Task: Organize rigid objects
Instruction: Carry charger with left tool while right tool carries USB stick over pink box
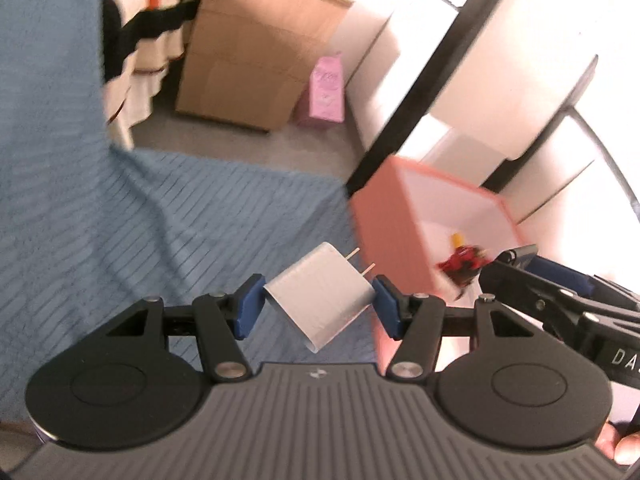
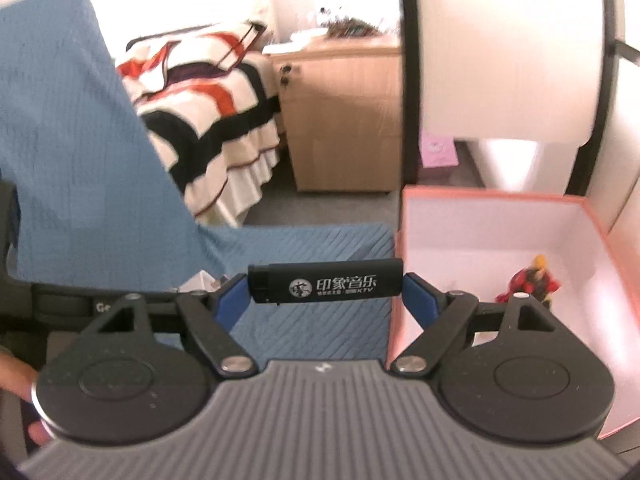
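Observation:
My left gripper [image 1: 319, 305] is shut on a white plug charger [image 1: 320, 295], held tilted with its two prongs pointing up and right, above the blue quilt [image 1: 160, 216]. My right gripper [image 2: 325, 292] is shut on a black lighter [image 2: 325, 281] with white print, gripped end to end and lying crosswise. A pink box [image 2: 504, 216] with a white inside stands open to the right of both grippers. In it lies a small red and yellow toy figure [image 2: 530, 280]; the left wrist view shows the same box [image 1: 396, 216] and figure [image 1: 462, 260]. The right gripper's fingers [image 1: 560, 292] enter at the left wrist view's right edge.
A wooden cabinet [image 2: 344, 120] and a bed with a striped cover [image 2: 200, 108] stand beyond the quilt. A pink carton [image 1: 326, 92] sits on the grey floor by white furniture with black edges [image 2: 500, 48]. A person's fingers [image 2: 24, 384] show at the left edge.

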`<state>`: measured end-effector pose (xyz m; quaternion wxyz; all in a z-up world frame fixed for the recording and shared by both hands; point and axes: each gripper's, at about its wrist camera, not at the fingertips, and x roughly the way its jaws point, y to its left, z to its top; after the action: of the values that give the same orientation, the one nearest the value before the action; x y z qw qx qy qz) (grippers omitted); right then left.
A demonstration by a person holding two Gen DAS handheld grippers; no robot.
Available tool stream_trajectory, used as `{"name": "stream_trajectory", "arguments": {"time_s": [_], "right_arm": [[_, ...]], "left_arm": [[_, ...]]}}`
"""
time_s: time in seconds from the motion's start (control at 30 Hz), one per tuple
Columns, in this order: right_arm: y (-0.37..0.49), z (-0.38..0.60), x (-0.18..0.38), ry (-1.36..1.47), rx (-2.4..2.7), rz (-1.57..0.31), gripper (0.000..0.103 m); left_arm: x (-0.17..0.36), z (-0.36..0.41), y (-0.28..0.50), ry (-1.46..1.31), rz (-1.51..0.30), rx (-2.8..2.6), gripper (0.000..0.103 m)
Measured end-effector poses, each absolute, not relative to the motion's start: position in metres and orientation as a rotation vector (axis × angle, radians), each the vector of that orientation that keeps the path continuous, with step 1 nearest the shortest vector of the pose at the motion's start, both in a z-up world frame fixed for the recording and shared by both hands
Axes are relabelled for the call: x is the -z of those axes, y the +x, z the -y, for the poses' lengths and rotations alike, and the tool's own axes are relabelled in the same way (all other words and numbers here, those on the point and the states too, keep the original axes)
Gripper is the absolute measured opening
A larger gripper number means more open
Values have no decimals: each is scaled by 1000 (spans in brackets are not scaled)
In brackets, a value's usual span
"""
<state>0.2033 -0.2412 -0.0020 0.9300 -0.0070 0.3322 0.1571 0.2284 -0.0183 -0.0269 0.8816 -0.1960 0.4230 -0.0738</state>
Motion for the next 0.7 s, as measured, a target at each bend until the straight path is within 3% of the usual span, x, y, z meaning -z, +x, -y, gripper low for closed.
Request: {"name": "stream_trajectory", "arguments": {"time_s": [0.33, 0.7], "right_arm": [[213, 309, -45, 24, -249, -620, 85], [230, 388, -1, 69, -137, -709, 85]], "left_arm": [[-34, 95, 259, -384, -850, 234, 64], [10, 193, 296, -330, -938, 299, 64]]}}
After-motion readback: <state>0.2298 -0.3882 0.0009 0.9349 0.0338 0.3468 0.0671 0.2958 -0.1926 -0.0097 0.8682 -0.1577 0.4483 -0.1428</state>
